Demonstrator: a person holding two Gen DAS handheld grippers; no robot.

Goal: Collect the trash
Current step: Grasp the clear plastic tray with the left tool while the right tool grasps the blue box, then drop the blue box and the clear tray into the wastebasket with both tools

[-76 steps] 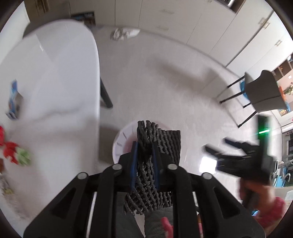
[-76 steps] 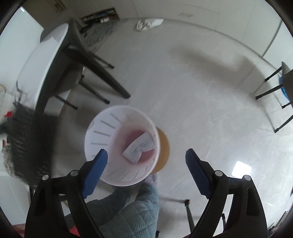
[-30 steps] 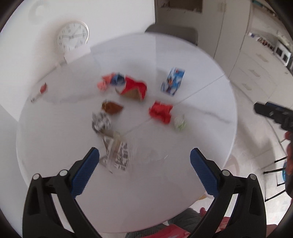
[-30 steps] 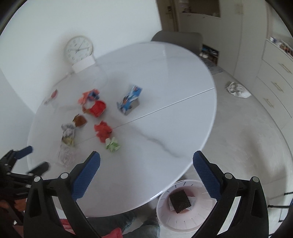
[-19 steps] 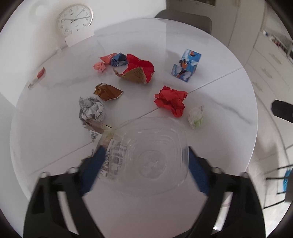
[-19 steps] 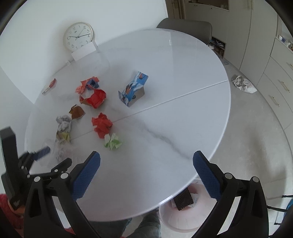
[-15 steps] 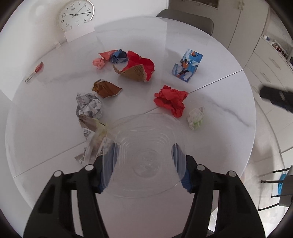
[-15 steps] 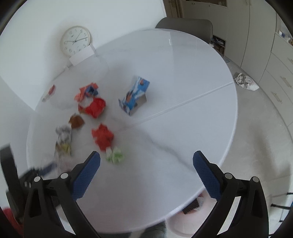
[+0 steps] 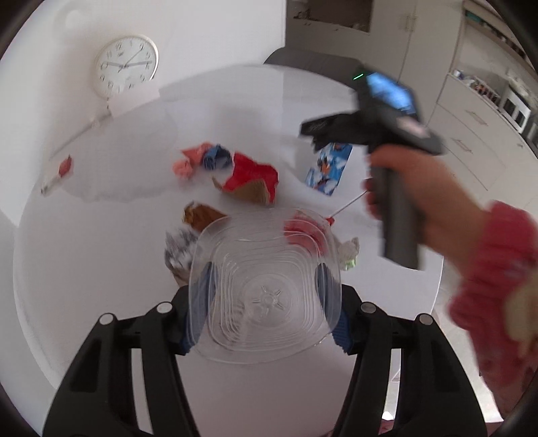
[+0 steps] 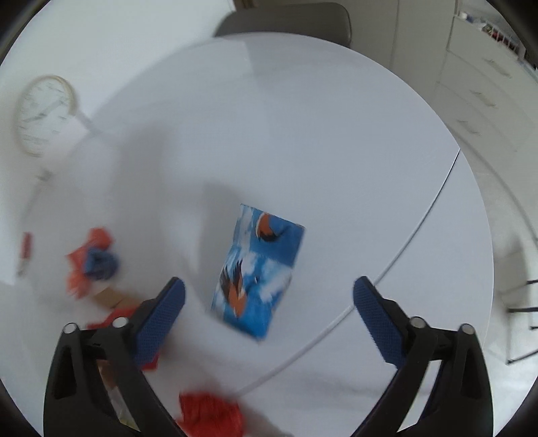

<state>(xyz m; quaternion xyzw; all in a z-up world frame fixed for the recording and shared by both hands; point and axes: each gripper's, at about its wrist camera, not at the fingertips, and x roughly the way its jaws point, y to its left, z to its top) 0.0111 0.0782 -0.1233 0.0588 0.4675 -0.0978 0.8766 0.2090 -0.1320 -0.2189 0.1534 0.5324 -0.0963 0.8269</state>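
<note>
My left gripper [image 9: 265, 302] is shut on a clear plastic tray [image 9: 265, 265], with a blue pad pressed against each side, and holds it above the white round table [image 9: 101, 269]. In the right wrist view my right gripper [image 10: 269, 299] hovers over a blue printed carton [image 10: 259, 272]. Its jaws are closing and stand wide of the carton without touching it. From the left wrist view the right gripper [image 9: 336, 129] appears above the same carton [image 9: 328, 168], held by a hand in a red sleeve.
Loose trash lies on the table: a red and brown wrapper [image 9: 252, 181], a brown wrapper [image 9: 201, 215], crumpled grey paper [image 9: 178, 248], a red paper ball [image 10: 212, 416], a white-green wad [image 9: 349, 252] and blue-orange scraps [image 10: 94, 262]. A clock [image 9: 126, 65] leans on the wall. A grey chair [image 10: 285, 16] stands behind.
My left gripper closed on the clear tray and raised it off the table. My right gripper swept in over the table and dropped toward the blue carton.
</note>
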